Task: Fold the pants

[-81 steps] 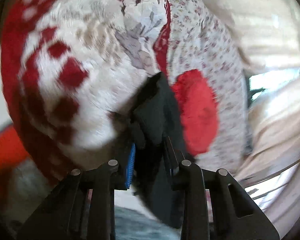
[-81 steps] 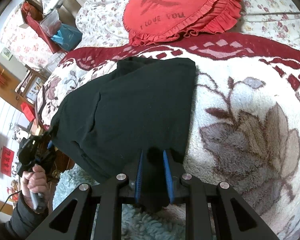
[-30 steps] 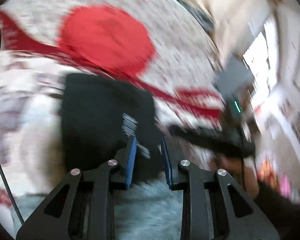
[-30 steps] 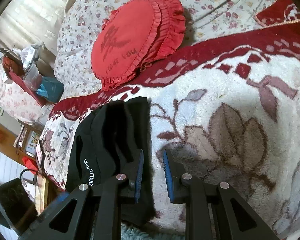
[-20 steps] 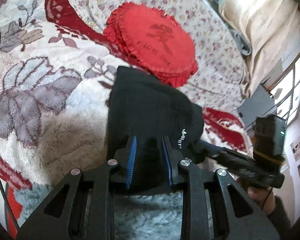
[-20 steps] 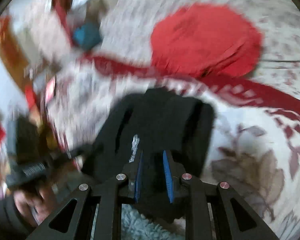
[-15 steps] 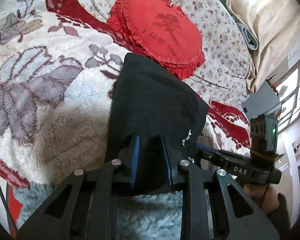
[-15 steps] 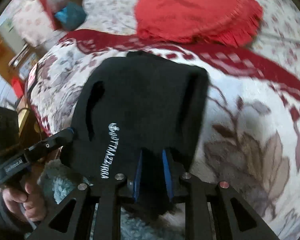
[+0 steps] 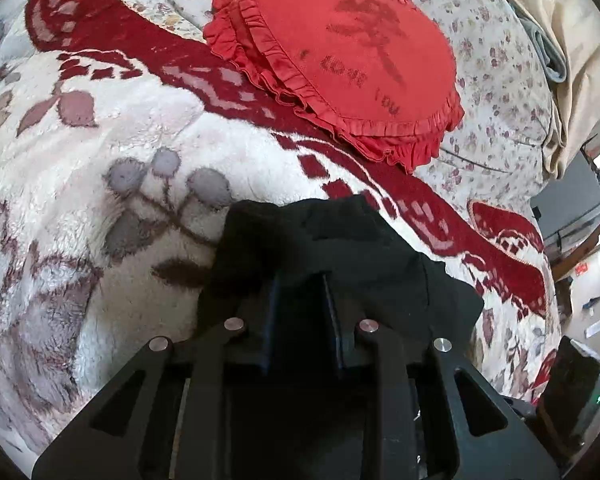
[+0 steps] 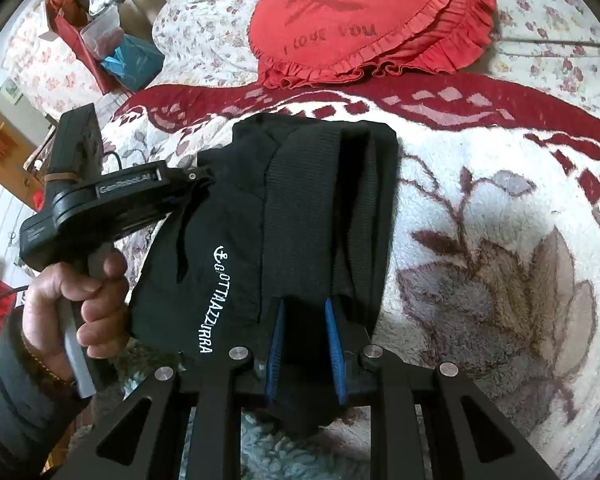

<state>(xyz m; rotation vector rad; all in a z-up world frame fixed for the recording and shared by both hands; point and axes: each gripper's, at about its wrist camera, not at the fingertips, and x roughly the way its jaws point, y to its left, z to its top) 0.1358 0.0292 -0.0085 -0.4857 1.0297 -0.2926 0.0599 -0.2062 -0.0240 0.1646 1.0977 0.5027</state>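
A: Left wrist view: the left tongs (image 9: 300, 292) are clenched on the black pants (image 9: 340, 248), bunched on the blanket (image 9: 100, 184) near a red cushion (image 9: 340, 52).

B: Right wrist view: the right tongs (image 10: 304, 320) pinch the near edge of the folded pants (image 10: 300, 208); the left tongs (image 10: 188, 184) bite the left edge.

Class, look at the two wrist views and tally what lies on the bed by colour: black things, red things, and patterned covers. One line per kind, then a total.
Black: 1, the folded pants
Red: 1, the round ruffled cushion
Patterned: 2, the fleece blanket and the floral sheet
Total: 4
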